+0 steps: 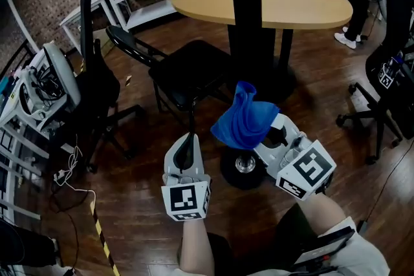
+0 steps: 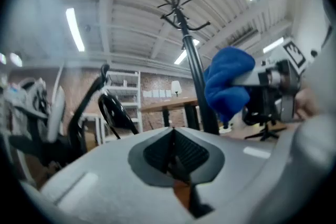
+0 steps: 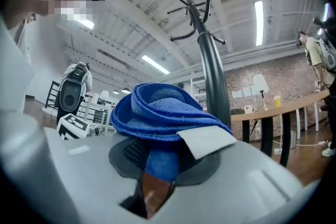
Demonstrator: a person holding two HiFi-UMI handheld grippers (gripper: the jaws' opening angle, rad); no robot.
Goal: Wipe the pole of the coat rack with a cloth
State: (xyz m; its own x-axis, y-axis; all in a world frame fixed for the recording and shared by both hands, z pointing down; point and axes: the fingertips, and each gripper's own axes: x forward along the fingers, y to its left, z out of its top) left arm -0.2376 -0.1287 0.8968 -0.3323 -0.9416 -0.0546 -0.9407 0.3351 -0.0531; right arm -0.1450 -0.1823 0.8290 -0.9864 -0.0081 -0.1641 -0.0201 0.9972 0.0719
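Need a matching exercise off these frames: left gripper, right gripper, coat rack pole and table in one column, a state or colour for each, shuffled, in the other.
Things:
1. left gripper
2. right gripper
3. coat rack pole
4. table

States and colours:
A. tan top
B. jaws together, nothing between them
C. black, upright
D. shut on the blue cloth

Pairs: 1-B, 2-D, 3-C, 4-A
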